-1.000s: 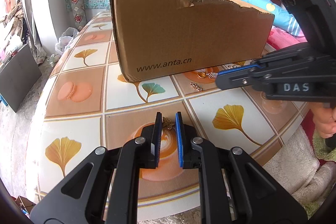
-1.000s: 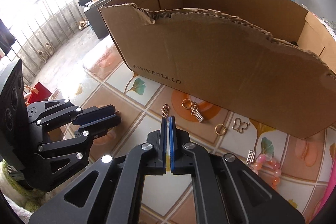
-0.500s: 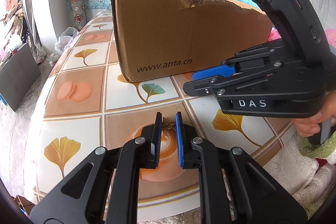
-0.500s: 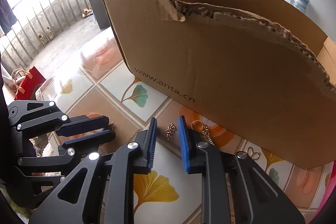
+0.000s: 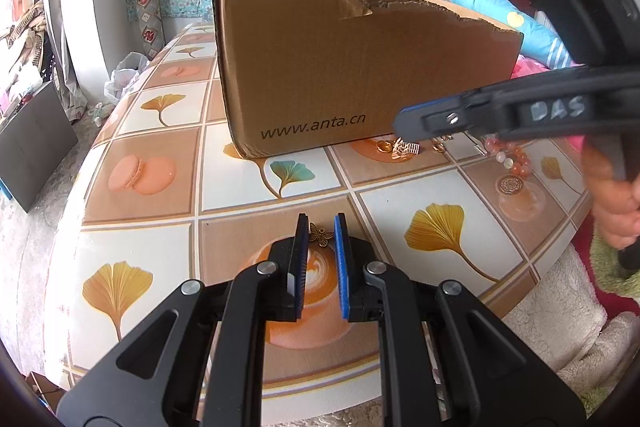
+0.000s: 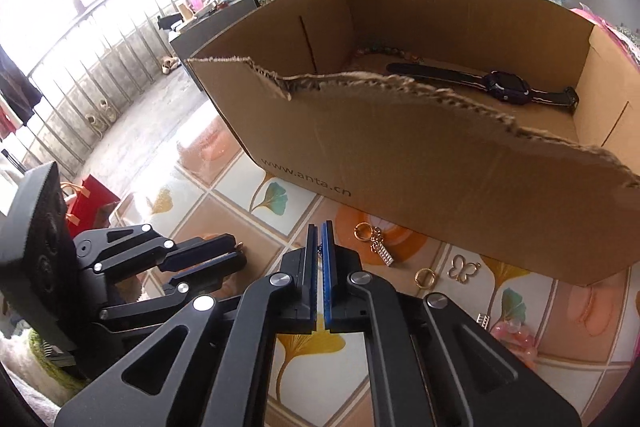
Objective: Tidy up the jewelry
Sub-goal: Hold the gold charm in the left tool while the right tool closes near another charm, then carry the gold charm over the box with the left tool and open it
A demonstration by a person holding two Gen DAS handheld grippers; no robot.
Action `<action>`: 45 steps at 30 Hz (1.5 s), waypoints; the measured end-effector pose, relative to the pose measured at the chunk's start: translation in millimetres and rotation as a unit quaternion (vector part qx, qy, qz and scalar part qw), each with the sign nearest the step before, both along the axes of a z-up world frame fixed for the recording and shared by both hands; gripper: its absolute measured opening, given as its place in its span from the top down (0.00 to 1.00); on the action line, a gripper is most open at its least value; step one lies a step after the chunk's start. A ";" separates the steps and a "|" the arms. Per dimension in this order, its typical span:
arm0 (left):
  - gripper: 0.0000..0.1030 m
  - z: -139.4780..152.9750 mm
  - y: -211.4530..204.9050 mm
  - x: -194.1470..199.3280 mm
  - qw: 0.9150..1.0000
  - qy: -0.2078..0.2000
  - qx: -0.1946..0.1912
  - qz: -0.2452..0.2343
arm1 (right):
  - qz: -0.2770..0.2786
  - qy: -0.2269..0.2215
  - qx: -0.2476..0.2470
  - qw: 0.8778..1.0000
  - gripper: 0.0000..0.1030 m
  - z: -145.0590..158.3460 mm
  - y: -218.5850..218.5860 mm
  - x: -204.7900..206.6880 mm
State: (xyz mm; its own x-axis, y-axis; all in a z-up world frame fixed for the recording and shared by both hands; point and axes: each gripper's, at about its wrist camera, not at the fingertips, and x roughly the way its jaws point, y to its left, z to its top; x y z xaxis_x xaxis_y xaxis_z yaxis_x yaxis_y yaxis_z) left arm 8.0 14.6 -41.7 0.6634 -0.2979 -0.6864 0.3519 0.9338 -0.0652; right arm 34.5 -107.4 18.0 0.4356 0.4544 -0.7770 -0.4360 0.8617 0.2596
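Over tiled tabletop [image 5: 256, 183]: right gripper [image 6: 319, 237] pinching small chain charm [image 6: 319, 250], needing lifting clear over torn cardboard box [image 6: 420, 163] wall; left gripper [image 5: 320, 229] pinching butterfly charm [image 5: 321, 235].

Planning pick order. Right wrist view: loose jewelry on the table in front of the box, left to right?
gold ring with ladder charm → plain gold ring → butterfly outline charm → pink bead bracelet

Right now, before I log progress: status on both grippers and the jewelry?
Left gripper jaws shut on butterfly charm. Right gripper jaws shut on small chain. Cardboard box torn wall ahead, nothing else between.
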 end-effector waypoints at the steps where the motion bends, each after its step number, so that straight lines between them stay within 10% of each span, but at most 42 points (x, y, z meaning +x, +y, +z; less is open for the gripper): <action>1: 0.89 -0.1 -0.1 0.0 1.000 0.000 0.000 0.000 | -0.002 -0.001 0.006 1.000 0.98 4.2 -3.5 -2.4; 18: 0.89 21.6 -0.8 -12.2 1.000 -0.023 -0.017 -0.006 | -0.024 -0.030 0.053 0.998 0.98 38.0 -24.8 -19.8; 31: 0.89 146.8 -2.9 6.9 0.988 -0.114 -0.071 -0.071 | 0.003 -0.111 0.090 0.990 0.98 116.0 -44.8 3.1; 45: 0.89 103.5 -39.3 179.1 0.992 0.109 0.008 -0.070 | -0.009 0.126 0.095 0.988 0.98 35.1 -49.2 157.2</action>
State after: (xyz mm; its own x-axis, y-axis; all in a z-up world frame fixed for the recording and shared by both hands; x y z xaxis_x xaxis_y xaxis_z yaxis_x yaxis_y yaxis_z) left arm 187.1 -24.7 61.8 0.4524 -0.3637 -0.8143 0.4566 0.8788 -0.1389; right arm 191.7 -156.6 53.1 0.2488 0.5961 -0.7634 -0.3231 0.7941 0.5147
